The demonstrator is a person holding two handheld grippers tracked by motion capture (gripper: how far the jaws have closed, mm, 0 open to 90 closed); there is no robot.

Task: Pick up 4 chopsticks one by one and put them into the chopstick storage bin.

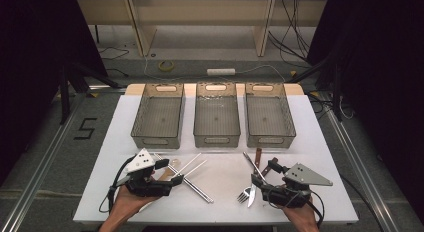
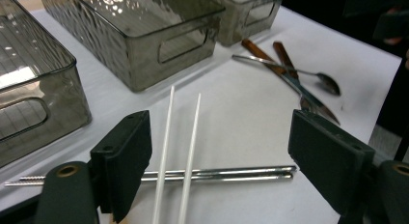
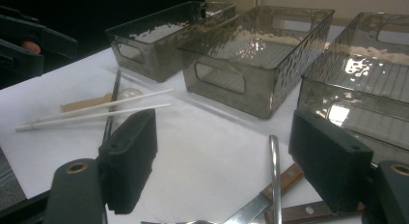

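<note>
White table top (image 1: 225, 182) on a grey floor, dark curtains to either side, a pale wooden frame behind. Landmark: the middle bin (image 1: 216, 114) of three smoked clear bins lined up along the far part of the table. The left bin (image 1: 159, 114) and the right bin (image 1: 269, 114) stand just beside it, one on each side. All three look empty. On your side of the middle bin and slightly toward the left bin lie the white chopsticks (image 2: 176, 151), side by side, crossing over the metal chopsticks (image 2: 217, 174). A wooden spoon (image 3: 96, 102) lies near them, further from the middle bin toward your left hand. On your side of the middle bin toward the right bin lies a cluster: a fork (image 1: 244, 193), a metal spoon (image 2: 294, 72) and knives with brown wooden handles (image 2: 263, 52), overlapping one another. Your left gripper (image 1: 169, 173) sits low over the table on the near side of the left bin, jaws wide apart, nothing gripped; in the left gripper view the white chopsticks run up between the jaws without touching either pad. Your right gripper (image 1: 264, 173) sits on the near side of the right bin at the cutlery cluster, jaws likewise wide, nothing clamped; in the right gripper view a metal handle (image 3: 275, 171) and a wooden knife handle lie between the jaws on the table.
</note>
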